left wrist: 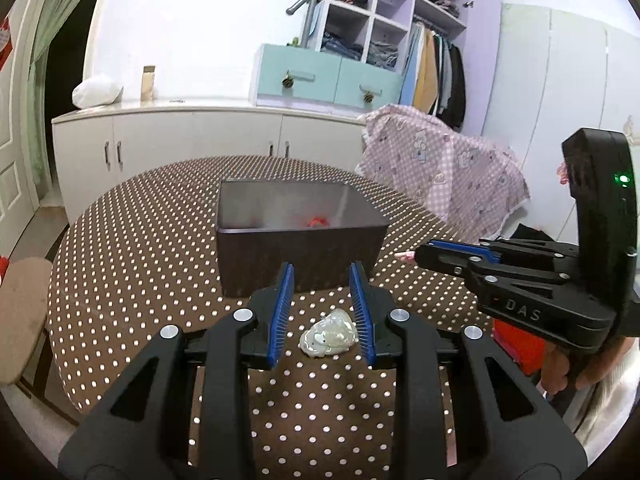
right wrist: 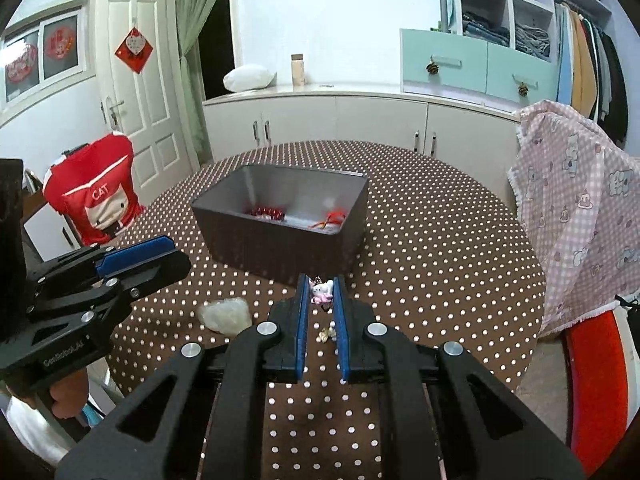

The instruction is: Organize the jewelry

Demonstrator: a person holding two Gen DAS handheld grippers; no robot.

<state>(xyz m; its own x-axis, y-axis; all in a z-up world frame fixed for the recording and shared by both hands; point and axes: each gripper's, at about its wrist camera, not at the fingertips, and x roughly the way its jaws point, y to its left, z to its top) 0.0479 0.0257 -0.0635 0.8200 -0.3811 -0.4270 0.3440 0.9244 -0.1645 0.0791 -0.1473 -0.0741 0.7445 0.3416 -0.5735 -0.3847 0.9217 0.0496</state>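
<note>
A dark brown box stands open on the polka-dot table, with red jewelry at its bottom. My right gripper is shut on a small white and pink cat charm, held above the cloth just before the box; a gold piece dangles under it. In the left wrist view that gripper comes in from the right. A white pearly bundle lies on the cloth. My left gripper hovers open over it, its pads apart from it.
The round table carries a brown dotted cloth. A chair draped in pink patterned fabric stands to the right, a red-covered chair to the left. White cabinets line the back wall.
</note>
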